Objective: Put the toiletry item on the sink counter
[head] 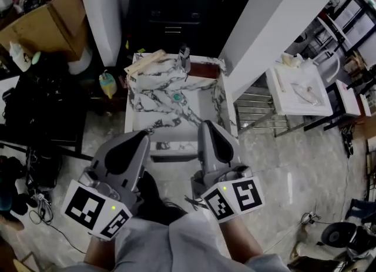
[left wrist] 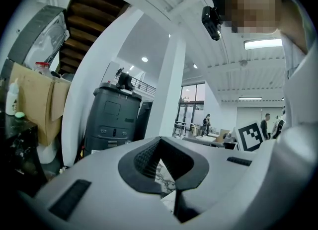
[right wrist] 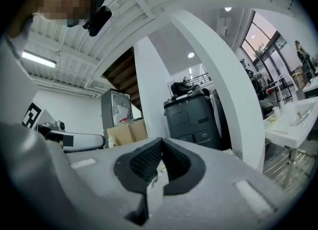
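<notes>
**Both claws clenched and empty, bottle beside the counter**

Closest to my head camera, the left gripper (head: 143, 136) and right gripper (head: 207, 126) hang side by side in front of the person's lap, marker cubes toward me and tips toward the sink. Each gripper's own view shows its black pads pressed together at the tips with nothing between them, so I read both claws as clenched on nothing.

Just beyond their tips stands the marble-patterned sink counter (head: 141, 97), its basin sunk in the middle. A cardboard box (head: 50, 21) sits well off to the far left, and a white table (head: 294, 97) stands off to the right, past a white pillar.

On the counter's back edge a faucet (head: 184, 58) stands upright. The toiletry bottle (head: 107, 84), yellowish with a teal top, stands just beside the counter's left edge and off it, well apart from both grippers. I cannot tell what it rests on. A small teal drain plug (head: 176, 96) lies in the basin.
</notes>
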`<state>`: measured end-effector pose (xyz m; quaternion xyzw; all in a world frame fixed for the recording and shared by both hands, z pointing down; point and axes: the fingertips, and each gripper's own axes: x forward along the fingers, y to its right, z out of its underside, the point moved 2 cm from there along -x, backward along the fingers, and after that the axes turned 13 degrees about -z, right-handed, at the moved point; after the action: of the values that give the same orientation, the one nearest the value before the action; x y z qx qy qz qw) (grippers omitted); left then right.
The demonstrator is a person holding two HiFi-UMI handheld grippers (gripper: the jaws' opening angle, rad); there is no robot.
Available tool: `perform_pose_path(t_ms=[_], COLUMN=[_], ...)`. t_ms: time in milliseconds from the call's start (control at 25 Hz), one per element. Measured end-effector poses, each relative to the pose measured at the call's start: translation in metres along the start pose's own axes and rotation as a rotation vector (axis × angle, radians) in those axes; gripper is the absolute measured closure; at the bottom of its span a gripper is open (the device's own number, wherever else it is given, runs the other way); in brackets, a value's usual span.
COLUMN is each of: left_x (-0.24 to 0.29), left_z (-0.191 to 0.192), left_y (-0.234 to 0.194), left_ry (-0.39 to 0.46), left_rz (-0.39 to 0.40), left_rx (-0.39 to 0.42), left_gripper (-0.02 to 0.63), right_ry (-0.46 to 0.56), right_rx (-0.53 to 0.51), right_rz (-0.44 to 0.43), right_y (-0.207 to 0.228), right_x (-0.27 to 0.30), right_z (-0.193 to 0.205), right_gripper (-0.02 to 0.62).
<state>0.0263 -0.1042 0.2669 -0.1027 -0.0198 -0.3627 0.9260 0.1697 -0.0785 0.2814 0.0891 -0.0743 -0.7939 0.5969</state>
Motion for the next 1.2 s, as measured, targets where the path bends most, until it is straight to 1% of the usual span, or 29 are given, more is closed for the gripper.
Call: perform_pose_path(t_ms=[200, 320, 480, 800, 1200], left_x=[-0.035, -0.052, -0.069, -0.087, -0.092], left_z=[0.006, 0.009, 0.01, 0.001, -0.009], left_y=[0.039, 0.059, 0.076, 0.088, 0.074], left_ry=[0.018, 0.021, 0.015, -0.001, -0.008], left_rz=[-0.009, -0.009, -0.013, -0.016, -0.005], left_rx=[0.007, 0.008, 0.016, 0.04, 0.054], left_gripper=[0.603, 0.603, 0.603, 0.603, 0.603], right_ry=[0.014, 0.005, -0.007, 0.002, 0.022], right_rx=[-0.009, -0.025, -0.019, -0.005, -0.001], right_rz=[-0.021, -0.019, -0.019, -0.015, -0.045], right_y=[-0.018, -0.025, -0.032, -0.046, -0.071], right_x=[-0.049, -0.075, -0.095, -0.113, -0.099], right_z=[-0.006, -0.006, 0.0, -0.009, -0.016], right_gripper=[0.598, 0.598, 0.598, 0.598, 0.598])
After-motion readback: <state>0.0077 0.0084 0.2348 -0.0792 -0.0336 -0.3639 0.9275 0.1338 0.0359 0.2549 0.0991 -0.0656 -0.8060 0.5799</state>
